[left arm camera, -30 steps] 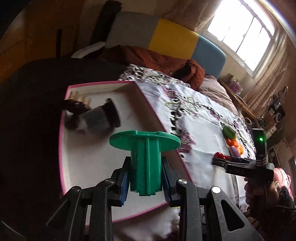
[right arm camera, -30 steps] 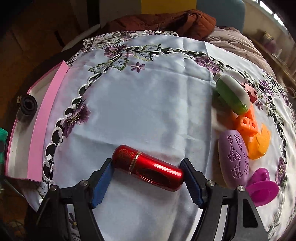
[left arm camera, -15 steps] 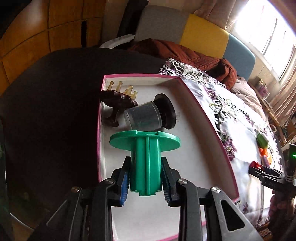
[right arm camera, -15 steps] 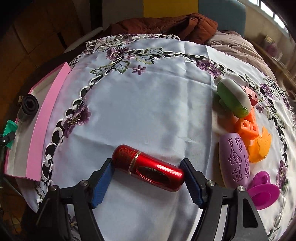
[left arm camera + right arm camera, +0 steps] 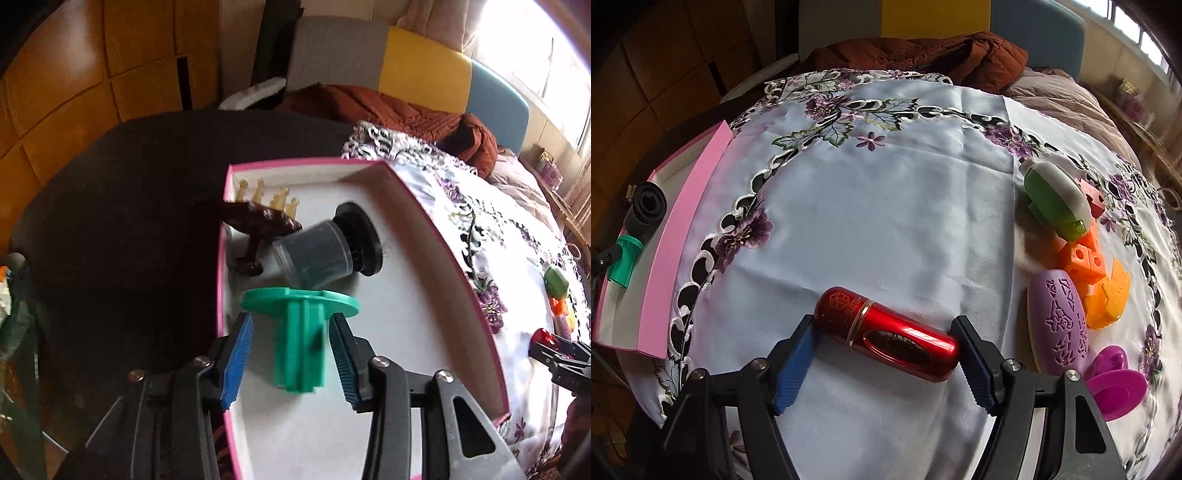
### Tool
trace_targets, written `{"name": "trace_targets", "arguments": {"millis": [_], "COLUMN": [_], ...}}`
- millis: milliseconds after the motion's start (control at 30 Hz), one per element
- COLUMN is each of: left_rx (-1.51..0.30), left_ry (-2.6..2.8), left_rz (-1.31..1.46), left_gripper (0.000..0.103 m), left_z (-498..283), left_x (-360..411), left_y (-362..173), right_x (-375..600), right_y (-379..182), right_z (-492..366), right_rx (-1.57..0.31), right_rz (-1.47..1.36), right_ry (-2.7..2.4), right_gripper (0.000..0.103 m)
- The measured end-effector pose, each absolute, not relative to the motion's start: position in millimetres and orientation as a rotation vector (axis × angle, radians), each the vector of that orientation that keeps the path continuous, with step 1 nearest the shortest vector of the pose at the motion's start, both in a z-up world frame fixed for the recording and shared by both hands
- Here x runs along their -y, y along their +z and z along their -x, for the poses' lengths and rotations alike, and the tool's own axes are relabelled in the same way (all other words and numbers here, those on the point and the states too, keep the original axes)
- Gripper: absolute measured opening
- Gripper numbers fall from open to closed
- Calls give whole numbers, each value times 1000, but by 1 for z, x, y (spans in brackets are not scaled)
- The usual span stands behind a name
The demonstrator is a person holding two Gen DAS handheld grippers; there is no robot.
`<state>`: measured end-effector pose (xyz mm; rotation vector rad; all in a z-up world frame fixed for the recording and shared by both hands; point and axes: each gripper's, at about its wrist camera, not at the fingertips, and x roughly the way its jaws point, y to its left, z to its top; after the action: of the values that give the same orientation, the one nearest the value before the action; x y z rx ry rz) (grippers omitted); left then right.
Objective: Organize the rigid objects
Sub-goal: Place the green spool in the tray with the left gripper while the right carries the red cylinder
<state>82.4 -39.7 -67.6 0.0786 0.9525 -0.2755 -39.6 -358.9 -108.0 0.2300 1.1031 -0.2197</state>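
Observation:
A green plastic spool stands in the pink-rimmed white box, between the jaws of my left gripper. Those jaws are opening and a gap shows between each blue pad and the spool's stem. Behind it in the box lie a grey jar with a black cap and a brown hair claw. My right gripper is shut end to end on a red metallic tube over the embroidered white cloth. From the right wrist, the box and spool sit at the far left.
On the cloth's right side lie a green-and-white bottle, orange blocks, a purple oval case and a magenta spool. A brown jacket lies behind the table. Dark tabletop borders the box's left.
My left gripper swung over the box and sank with the green spool, then its jaws parted from the stem. The right gripper and red tube have stayed put.

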Motion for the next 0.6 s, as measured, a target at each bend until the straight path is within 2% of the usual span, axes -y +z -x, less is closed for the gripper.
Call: {"name": "trace_targets", "arguments": {"millis": [333,600], "left_rx": [-829,-816], "left_ry": [-256,-250], "left_rz": [-57,-42], "left_gripper": [44,44], "left_z": [-58,-48], "left_x": [28,16], "left_y": [-20,-8], "right_x": [357,354], "right_y": [-107,-106], "right_z": [41,40], "right_rx": [-1095,-1093], "right_rz": [-225,-226], "right_ry": [-237,-262], "right_gripper": [73,73]}}
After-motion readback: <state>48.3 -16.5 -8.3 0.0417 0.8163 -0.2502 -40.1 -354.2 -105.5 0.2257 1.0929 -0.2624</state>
